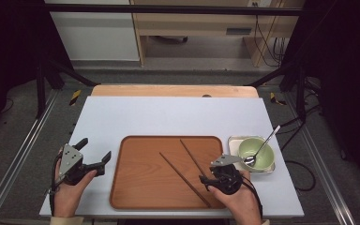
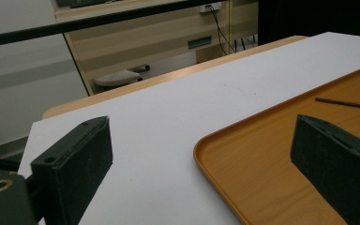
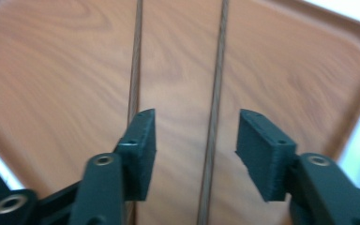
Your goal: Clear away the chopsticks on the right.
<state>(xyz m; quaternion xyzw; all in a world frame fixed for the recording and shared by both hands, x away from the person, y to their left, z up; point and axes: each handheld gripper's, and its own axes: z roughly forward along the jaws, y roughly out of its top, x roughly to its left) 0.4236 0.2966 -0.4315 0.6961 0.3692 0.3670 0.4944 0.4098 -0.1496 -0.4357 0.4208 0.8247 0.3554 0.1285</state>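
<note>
Wooden and orange-brown, the tray (image 1: 136, 187) lay on the white table top (image 1: 168, 117) between the two hands, and on it lay two dark chopsticks (image 1: 183, 179), slanted and a little apart, both running toward the tray's near right corner. The right gripper (image 1: 205, 179) hung over their near ends. In the right gripper view its jaws stood parted with nothing pressed between them: one chopstick (image 3: 213, 117) ran through the gap without touching either pad, the other (image 3: 134, 70) passed under the left jaw.

The left gripper (image 1: 95, 153) sat on the table just left of the tray, jaws wide apart and empty; its own view showed the tray's rim (image 2: 206, 140) between them and a chopstick tip (image 2: 347, 103) farther off.

To the right of the tray, close to the right hand, stood one small metal dish (image 1: 234, 143) bearing one green bowl (image 1: 262, 157), with one spoon (image 1: 262, 146) leaning in it, its handle pointing up and away. Nothing lay across the chopsticks.
</note>
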